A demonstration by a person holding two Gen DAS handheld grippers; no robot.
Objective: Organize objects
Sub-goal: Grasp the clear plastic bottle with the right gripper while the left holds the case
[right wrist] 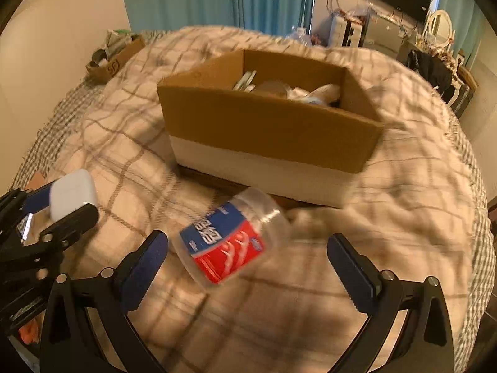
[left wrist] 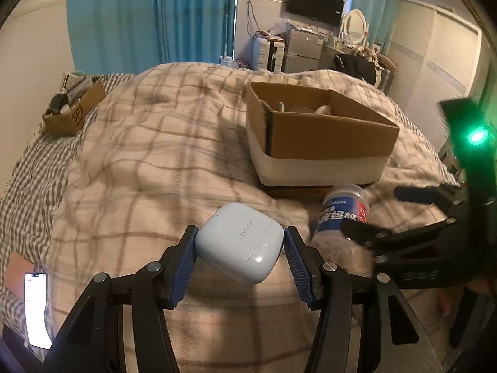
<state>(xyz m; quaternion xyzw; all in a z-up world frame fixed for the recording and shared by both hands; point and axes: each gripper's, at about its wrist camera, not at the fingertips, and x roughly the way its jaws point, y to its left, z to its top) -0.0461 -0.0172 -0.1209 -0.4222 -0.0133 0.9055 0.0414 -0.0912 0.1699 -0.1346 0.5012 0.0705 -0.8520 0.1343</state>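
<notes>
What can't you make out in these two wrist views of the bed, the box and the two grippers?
- Contents of the open brown cardboard box: both views, its walls hide most; only pale shapes show.
- Label on the clear plastic jar with blue and red label: right wrist view, motion blur.
- That jar's lower end: left wrist view, covered by the right gripper.
- Contents of the small cardboard box by the wall: too small.

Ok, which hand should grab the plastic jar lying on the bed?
Right. Its tongs are open around the jar, while the left tongs already hold the earbud case.
</notes>
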